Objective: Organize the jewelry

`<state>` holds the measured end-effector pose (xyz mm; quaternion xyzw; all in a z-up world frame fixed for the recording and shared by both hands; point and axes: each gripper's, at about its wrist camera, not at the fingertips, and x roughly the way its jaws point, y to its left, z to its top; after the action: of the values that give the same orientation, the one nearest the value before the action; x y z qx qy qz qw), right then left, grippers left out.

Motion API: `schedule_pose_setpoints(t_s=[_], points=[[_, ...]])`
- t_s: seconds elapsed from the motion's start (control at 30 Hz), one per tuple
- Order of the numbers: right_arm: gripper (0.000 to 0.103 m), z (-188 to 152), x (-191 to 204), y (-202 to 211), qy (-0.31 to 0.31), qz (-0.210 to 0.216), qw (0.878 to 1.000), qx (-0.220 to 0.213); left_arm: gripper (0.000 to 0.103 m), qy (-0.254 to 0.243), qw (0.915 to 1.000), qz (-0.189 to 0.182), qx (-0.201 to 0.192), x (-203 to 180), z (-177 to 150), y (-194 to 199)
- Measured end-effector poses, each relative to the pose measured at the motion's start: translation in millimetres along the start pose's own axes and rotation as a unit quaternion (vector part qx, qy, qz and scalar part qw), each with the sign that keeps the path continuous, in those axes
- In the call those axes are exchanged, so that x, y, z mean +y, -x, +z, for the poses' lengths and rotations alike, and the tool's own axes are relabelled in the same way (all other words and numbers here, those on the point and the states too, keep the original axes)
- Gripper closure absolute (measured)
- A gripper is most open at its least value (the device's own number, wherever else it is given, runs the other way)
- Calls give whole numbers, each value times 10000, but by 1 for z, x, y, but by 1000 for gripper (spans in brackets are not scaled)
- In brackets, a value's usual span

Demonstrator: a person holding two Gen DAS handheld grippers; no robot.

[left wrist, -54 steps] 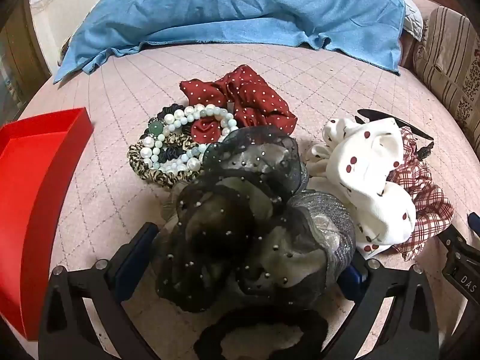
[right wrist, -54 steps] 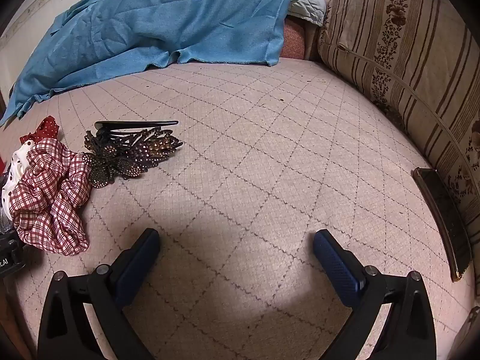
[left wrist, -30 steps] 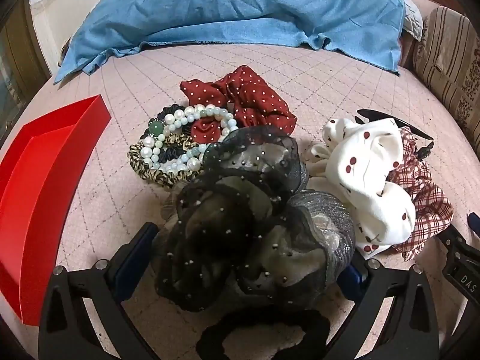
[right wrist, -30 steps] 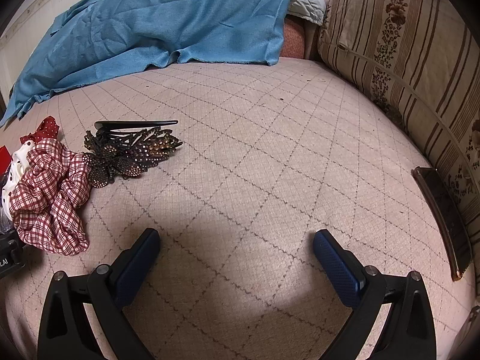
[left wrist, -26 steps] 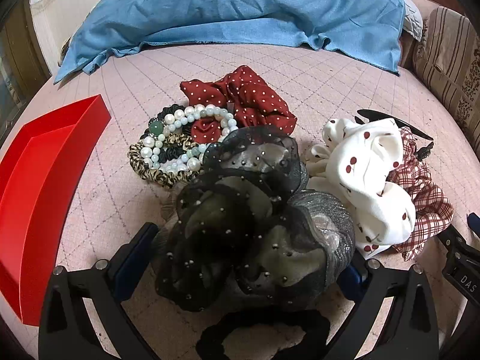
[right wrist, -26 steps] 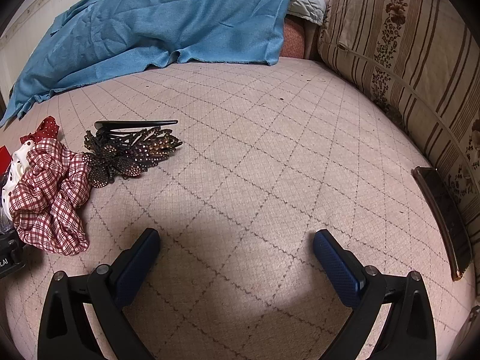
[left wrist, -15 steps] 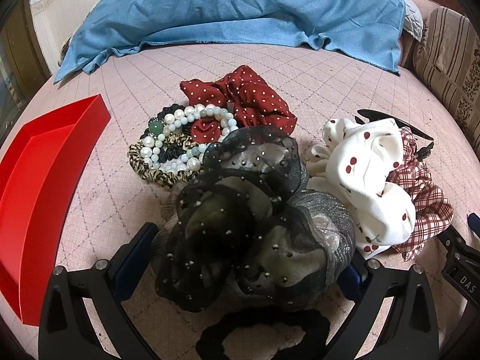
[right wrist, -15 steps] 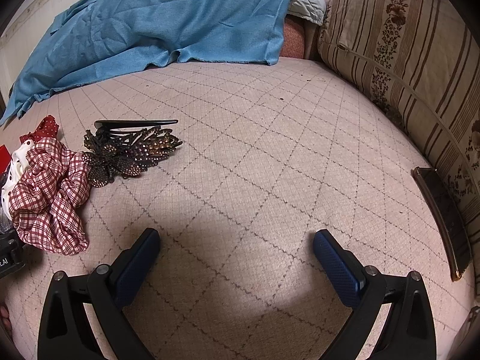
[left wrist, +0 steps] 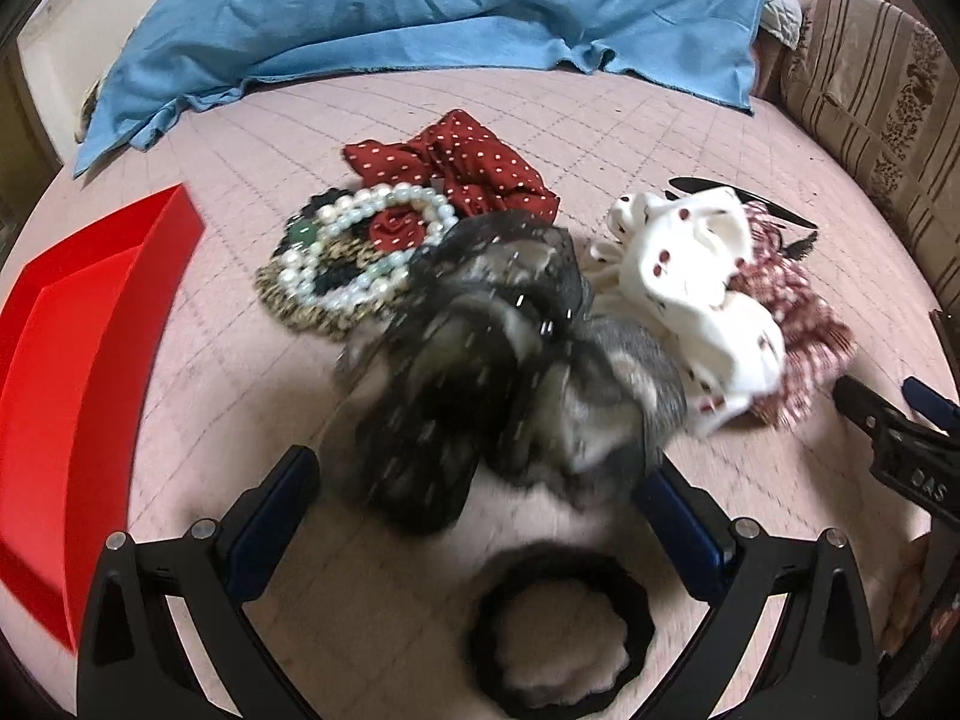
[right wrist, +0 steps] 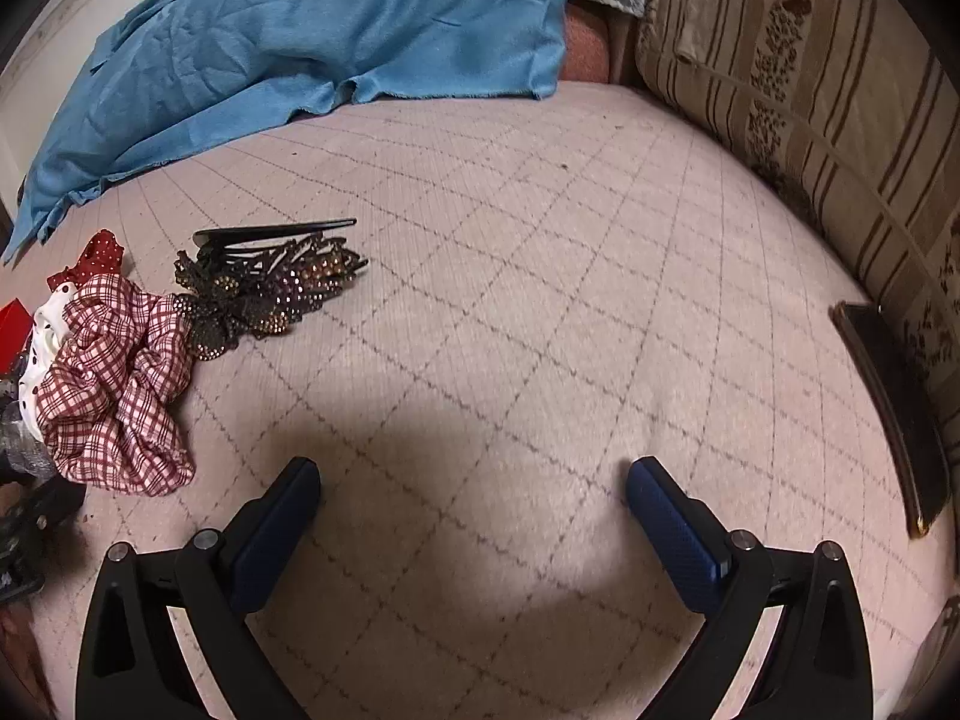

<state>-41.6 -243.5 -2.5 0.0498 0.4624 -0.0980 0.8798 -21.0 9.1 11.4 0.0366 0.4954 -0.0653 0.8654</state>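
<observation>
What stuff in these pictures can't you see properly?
- Black mesh scrunchie: smeared by motion blur in the left wrist view, so its dots and folds run together.
- Red tray: cut off by the left edge; its contents are not visible.
- Leopard-print scrunchie: mostly covered by the pearl bracelet.
- Jewelled hair clip: partly behind the plaid scrunchie, right wrist view.
</observation>
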Motion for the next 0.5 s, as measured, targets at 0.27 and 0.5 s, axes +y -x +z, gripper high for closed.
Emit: schedule_pose_setpoints(t_s=[0.27, 0.5], points=[[0, -11, 14, 16, 127, -211, 9996, -139, 0, 333, 9982, -38, -491, 21, -15, 54], [0, -25, 32, 58, 226, -97, 9971, -717, 0, 240, 9948, 137, -977, 29, -25, 102]])
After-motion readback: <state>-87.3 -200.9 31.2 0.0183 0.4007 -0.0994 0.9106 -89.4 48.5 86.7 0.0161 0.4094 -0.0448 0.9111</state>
